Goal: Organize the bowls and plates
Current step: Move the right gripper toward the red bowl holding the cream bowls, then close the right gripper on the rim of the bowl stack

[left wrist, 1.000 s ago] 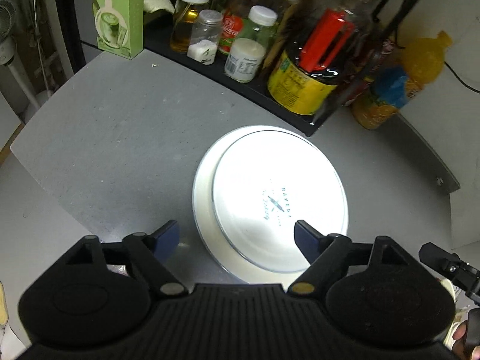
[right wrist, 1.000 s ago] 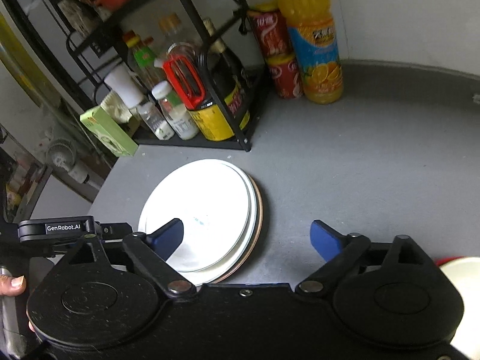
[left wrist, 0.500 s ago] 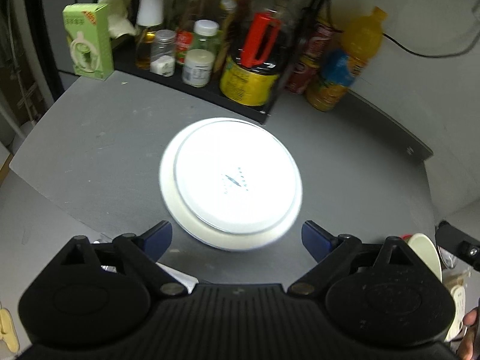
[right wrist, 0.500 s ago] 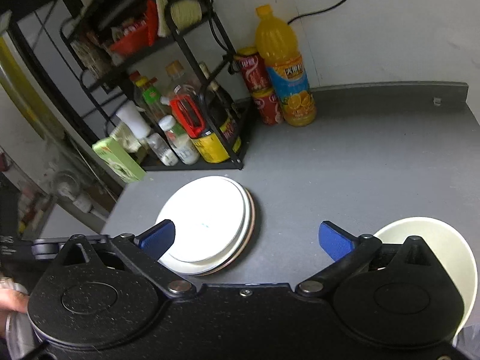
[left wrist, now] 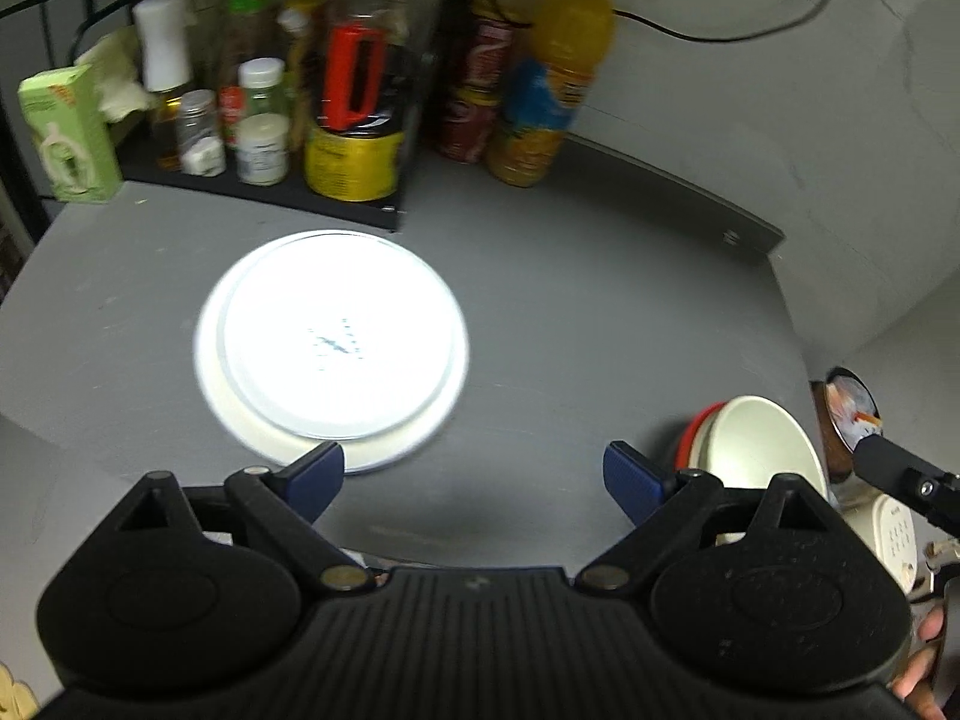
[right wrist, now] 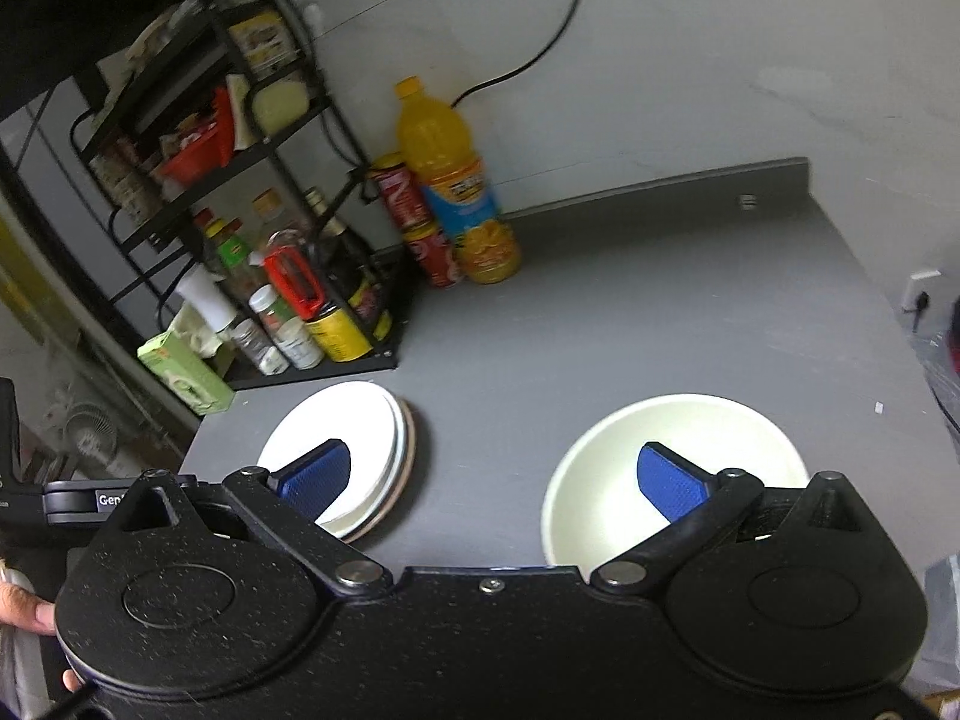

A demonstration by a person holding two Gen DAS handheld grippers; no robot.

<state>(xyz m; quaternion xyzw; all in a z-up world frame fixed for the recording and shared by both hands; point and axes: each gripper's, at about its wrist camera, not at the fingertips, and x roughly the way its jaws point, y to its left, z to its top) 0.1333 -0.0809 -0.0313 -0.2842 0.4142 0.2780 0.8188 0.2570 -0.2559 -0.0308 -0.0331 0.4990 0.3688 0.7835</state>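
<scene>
A stack of white plates (left wrist: 333, 342) lies on the grey counter (left wrist: 600, 312), glaring under the light; in the right wrist view the plate stack (right wrist: 360, 426) shows a brownish plate at the bottom. A cream bowl (right wrist: 606, 474) sits near the front right; in the left wrist view the cream bowl (left wrist: 762, 438) rests in a red one (left wrist: 696, 426). My left gripper (left wrist: 474, 477) hangs open above the counter's near edge, just right of the plates. My right gripper (right wrist: 492, 474) is open and empty, its right finger over the bowl.
A black wire rack (right wrist: 252, 192) of bottles, jars and a yellow tin (left wrist: 351, 162) stands at the back left, with a green carton (left wrist: 66, 132) beside it. An orange juice bottle (right wrist: 462, 192) and red cans (right wrist: 420, 222) stand by the wall. A person's hand (right wrist: 24, 606) holds the left gripper.
Both grippers have drawn back and up from the plates, which look smaller now. The right view swung right, so the cream bowl came fully into view.
</scene>
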